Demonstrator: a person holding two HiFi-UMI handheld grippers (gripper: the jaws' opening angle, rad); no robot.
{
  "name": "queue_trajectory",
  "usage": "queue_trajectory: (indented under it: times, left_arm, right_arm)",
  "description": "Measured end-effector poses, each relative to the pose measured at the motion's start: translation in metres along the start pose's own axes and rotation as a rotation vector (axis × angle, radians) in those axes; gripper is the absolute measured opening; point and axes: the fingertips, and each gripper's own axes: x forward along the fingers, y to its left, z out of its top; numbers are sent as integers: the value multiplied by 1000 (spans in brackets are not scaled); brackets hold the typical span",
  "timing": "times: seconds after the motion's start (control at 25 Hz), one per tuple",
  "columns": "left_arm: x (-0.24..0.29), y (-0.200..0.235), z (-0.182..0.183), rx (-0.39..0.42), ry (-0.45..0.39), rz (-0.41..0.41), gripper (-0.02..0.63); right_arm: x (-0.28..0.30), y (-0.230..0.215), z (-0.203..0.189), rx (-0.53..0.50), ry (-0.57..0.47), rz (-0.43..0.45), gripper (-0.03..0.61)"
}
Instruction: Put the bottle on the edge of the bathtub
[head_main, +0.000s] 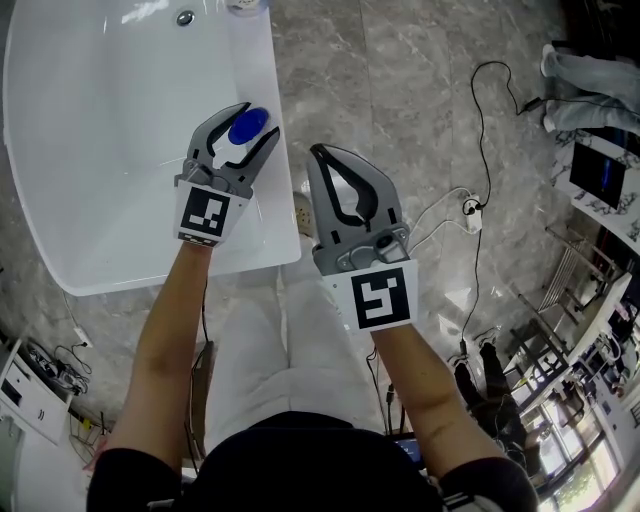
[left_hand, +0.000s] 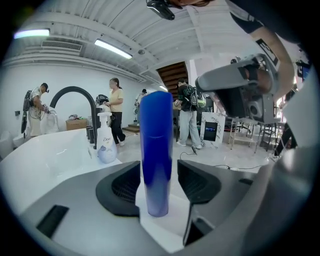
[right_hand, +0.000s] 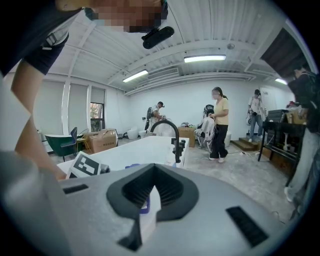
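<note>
A blue bottle (head_main: 248, 127) (left_hand: 156, 150) stands upright on the white bathtub's rim (head_main: 268, 205) (left_hand: 60, 165), on the side by the marble floor. My left gripper (head_main: 256, 120) (left_hand: 159, 186) is around it, one jaw on each side. A narrow gap shows between the bottle and the right pad (left_hand: 197, 181), so the jaws do not press on it. My right gripper (head_main: 318, 152) (right_hand: 148, 199) hangs over the floor just right of the tub's corner. Its jaws are closed tip to tip with nothing between them.
A black faucet (left_hand: 75, 95) (right_hand: 167, 127) and a white pump bottle (left_hand: 106, 145) stand further along the rim. The tub's drain (head_main: 185, 17) is at the far end. Black and white cables (head_main: 480, 150) with a plug (head_main: 472, 215) lie on the floor to the right. People stand in the background.
</note>
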Motion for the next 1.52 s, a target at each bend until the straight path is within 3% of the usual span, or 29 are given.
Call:
queue_trajectory:
  times: [0.12, 0.68, 0.84, 1.08, 1.24, 1.52]
  left_arm:
    - [0, -2, 0, -19, 0, -6, 284]
    - [-37, -6, 29, -25, -58, 40, 291]
    - [-59, -6, 46, -33, -62, 78, 230]
    - [-114, -2, 101, -20, -164, 173, 20]
    - [-152, -14, 132, -73, -173, 212, 5]
    - [-196, -21, 212, -48, -262, 285, 3]
  right_arm:
    - [-4, 1, -1, -1, 2, 5, 2]
    - [-23, 15, 16, -27, -29, 9, 2]
    - [-32, 18, 35, -44, -58, 2, 2]
    - [-49, 35, 70, -81, -102, 15, 2]
    - [-78, 46, 92, -80, -119, -3, 2]
    - [-101, 41, 135, -67, -150, -38, 2]
